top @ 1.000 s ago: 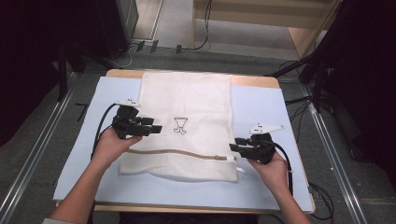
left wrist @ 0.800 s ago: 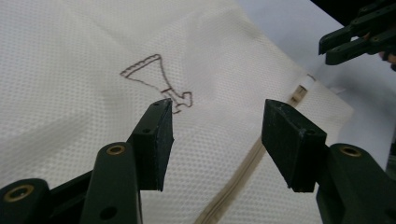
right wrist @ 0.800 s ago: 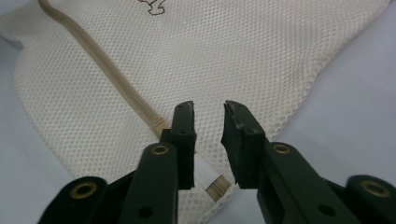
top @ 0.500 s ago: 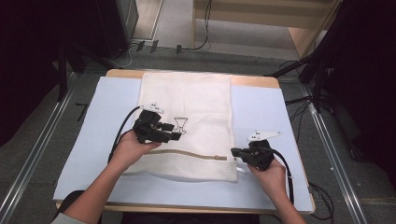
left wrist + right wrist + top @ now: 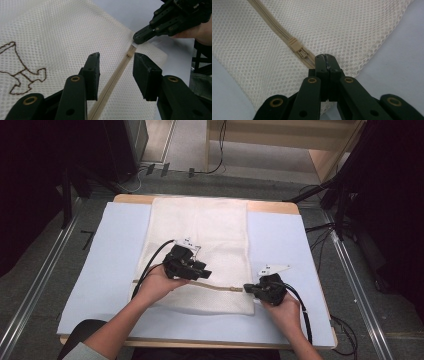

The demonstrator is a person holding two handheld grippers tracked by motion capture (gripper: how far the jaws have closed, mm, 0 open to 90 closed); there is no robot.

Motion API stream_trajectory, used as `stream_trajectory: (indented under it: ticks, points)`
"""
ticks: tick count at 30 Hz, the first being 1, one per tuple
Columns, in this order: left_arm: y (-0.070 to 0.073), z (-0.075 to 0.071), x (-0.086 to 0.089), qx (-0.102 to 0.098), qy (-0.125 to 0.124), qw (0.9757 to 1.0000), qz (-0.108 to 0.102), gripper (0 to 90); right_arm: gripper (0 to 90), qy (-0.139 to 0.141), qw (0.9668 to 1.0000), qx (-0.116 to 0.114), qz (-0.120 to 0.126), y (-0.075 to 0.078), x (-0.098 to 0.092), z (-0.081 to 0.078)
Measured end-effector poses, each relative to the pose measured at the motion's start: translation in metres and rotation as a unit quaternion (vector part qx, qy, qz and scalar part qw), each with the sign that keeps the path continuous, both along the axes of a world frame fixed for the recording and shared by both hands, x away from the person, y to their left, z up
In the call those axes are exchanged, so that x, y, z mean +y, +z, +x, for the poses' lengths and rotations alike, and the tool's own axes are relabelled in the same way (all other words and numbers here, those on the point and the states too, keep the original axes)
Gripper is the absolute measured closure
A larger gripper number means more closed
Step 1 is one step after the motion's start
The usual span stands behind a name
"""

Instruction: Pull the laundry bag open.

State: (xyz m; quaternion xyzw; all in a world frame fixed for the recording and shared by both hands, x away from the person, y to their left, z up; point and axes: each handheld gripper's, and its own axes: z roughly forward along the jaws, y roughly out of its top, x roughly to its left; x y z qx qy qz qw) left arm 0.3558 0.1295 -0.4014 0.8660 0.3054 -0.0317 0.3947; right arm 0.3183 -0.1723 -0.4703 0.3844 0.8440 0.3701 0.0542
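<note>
I am looking down on a white mesh laundry bag [image 5: 200, 255] lying flat on a pale blue mat [image 5: 105, 265] that is covering the surface; the bag is sitting in the middle of the mat, reaching from the far edge toward me, and a beige zipper [image 5: 220, 287] is running across it near its close end; in the left gripper view a brown outline emblem [image 5: 20, 67] is showing on the mesh to the left of the fingers; I am holding the left gripper [image 5: 204, 271] over the bag just above the zipper line, and its fingers [image 5: 93, 72] are standing partly apart with the zipper tape [image 5: 112, 82] passing through the gap, not touching it; those jaws have just been closing; I am holding the right gripper [image 5: 248, 289] at the bag's right side, low on the cloth, with its fingers [image 5: 322, 65] pressed fully together right at the zipper's end, just past the slider [image 5: 298, 50]; they seem to be pinching the pull tab or bag edge there, though I cannot tell exactly which
</note>
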Motion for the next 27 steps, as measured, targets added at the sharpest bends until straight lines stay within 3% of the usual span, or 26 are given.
stream_trajectory:
  ticks: [17, 27]
  points:
    - [-0.026, -0.003, -0.047, 0.014, -0.041, 0.9989, 0.017, 65.5, 90.0, -0.001, 0.9999, -0.014, -0.002, -0.003, 0.004, 0.001]
    - [-0.042, 0.001, -0.062, 0.041, -0.041, 0.9983, 0.010, 75.8, 90.0, 0.005, 0.9999, -0.016, 0.004, -0.004, 0.002, 0.001]
